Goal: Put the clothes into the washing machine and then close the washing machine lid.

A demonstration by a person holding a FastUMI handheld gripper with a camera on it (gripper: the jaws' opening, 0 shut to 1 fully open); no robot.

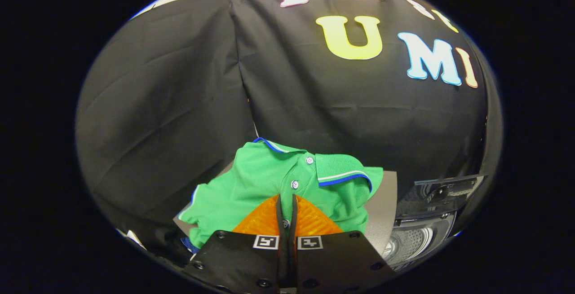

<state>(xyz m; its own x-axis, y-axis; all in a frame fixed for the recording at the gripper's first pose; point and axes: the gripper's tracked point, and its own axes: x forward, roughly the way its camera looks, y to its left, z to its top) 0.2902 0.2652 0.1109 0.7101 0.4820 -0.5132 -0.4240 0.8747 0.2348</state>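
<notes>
One green polo shirt [251, 186] lies in the lower middle of the frame, spread on a grey table top [385, 204] just ahead of the gripper's fingers. Its collar, trimmed with white and blue stripes, sits at the far end, and the buttoned placket runs from there straight down toward the fingers, so the shirt's long axis goes from near to far, neck away from the camera. Two white buttons show on the placket. A short sleeve with a pale edge spreads out to the lower left; the right collar flap is folded over toward the right. The cloth is rumpled rather than flat.

The gripper [286, 204] is at the bottom centre, its two fingers drawn close together with a thin dark slit between them, their tips lying over the shirt's front just below the lower button. Whether any cloth is pinched in that slit cannot be told.

To the lower right, beyond the table's edge, stands the washing machine [415, 240], its metal drum visible and its dark lid [440, 195] raised open above it. Behind everything, filling the upper frame, hangs the black cloth wall [179, 96] of the booth.
</notes>
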